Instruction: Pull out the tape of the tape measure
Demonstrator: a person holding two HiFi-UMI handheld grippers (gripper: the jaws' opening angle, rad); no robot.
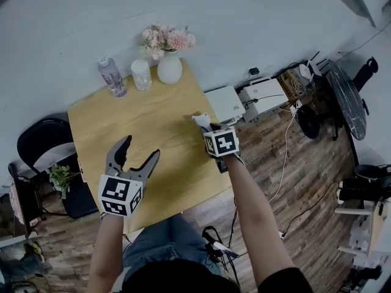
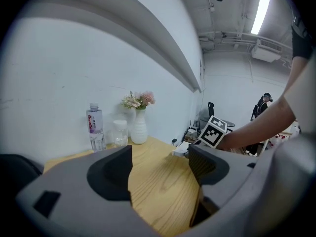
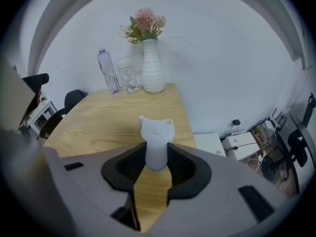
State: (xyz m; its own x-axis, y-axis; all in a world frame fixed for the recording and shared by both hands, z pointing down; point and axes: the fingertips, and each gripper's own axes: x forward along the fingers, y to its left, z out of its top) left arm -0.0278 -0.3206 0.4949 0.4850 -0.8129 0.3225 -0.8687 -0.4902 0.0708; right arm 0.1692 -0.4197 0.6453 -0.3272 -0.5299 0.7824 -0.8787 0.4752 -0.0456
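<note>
The tape measure (image 3: 157,137), a pale grey-white body, was pinched between the pads of the right gripper (image 3: 157,166), with its top standing out beyond the jaw tips, over the wooden surface (image 1: 153,115). The left gripper (image 1: 140,146) was held well apart to the right gripper's left, its jaws spread wide with only bare surface seen between them. Beyond both grippers, at the surface's far edge, a water bottle (image 1: 112,77), a clear cup (image 1: 141,75) and a white vase (image 1: 170,69) of flowers were ranged against the wall.
</note>
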